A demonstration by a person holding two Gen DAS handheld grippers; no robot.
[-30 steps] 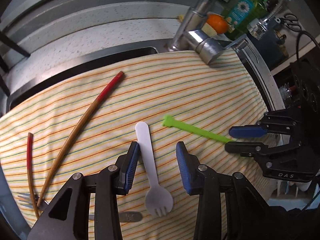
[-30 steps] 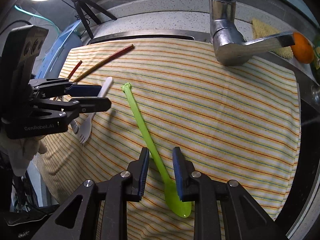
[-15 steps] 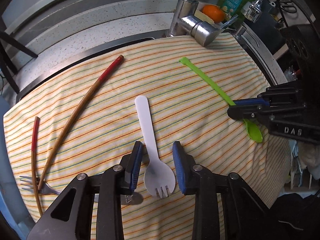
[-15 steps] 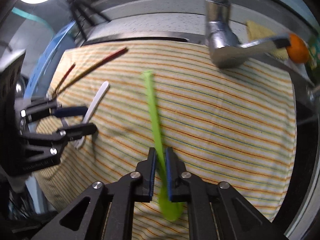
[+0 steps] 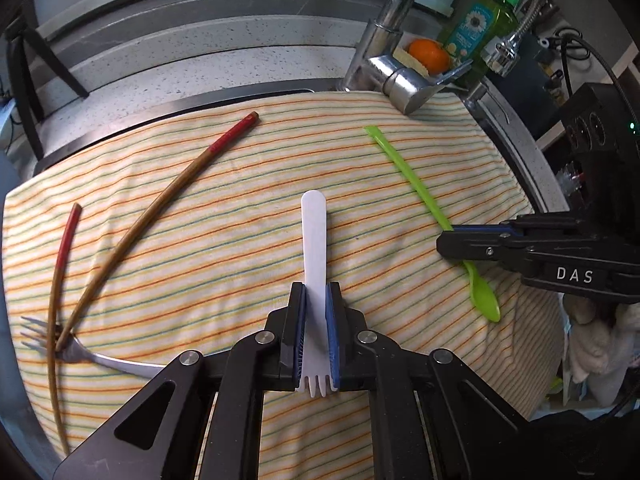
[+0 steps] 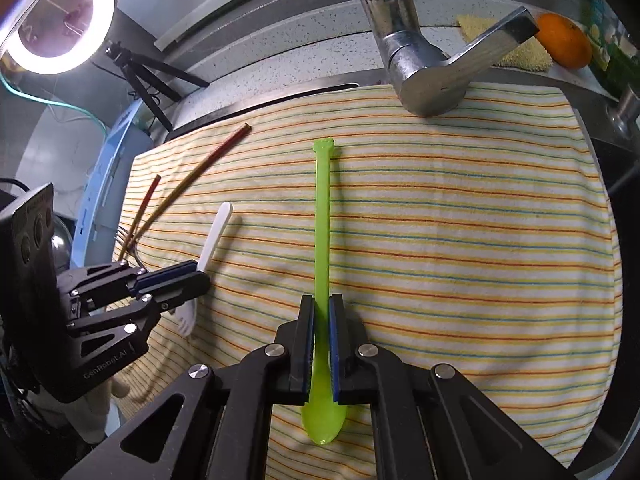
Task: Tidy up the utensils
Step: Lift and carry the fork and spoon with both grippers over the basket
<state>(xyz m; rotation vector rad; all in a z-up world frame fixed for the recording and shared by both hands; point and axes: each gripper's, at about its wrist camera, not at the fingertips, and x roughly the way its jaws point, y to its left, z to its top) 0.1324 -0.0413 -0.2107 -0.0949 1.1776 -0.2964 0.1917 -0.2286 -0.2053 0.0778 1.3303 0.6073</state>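
My left gripper (image 5: 316,292) is shut on a white plastic fork (image 5: 314,236), near its tine end, handle pointing away over the striped cloth (image 5: 240,240). My right gripper (image 6: 321,304) is shut on a green plastic spoon (image 6: 322,216), just above its bowl. Each gripper shows in the other's view: the right gripper (image 5: 448,240) on the green spoon (image 5: 416,188), the left gripper (image 6: 196,276) on the white fork (image 6: 216,232). Two red-tipped chopsticks (image 5: 168,200) and a metal fork (image 5: 80,352) lie at the cloth's left.
A chrome faucet (image 5: 396,76) overhangs the cloth's far edge. An orange (image 5: 430,54), a sponge (image 6: 500,46) and a green soap bottle (image 5: 480,28) stand behind it. A ring light (image 6: 52,16) on a tripod stands far left. The sink rim (image 5: 120,128) borders the cloth.
Both grippers closed on their utensils: the left on the white fork, the right on the green spoon. The spoon's handle has swung round to point away from the right gripper.
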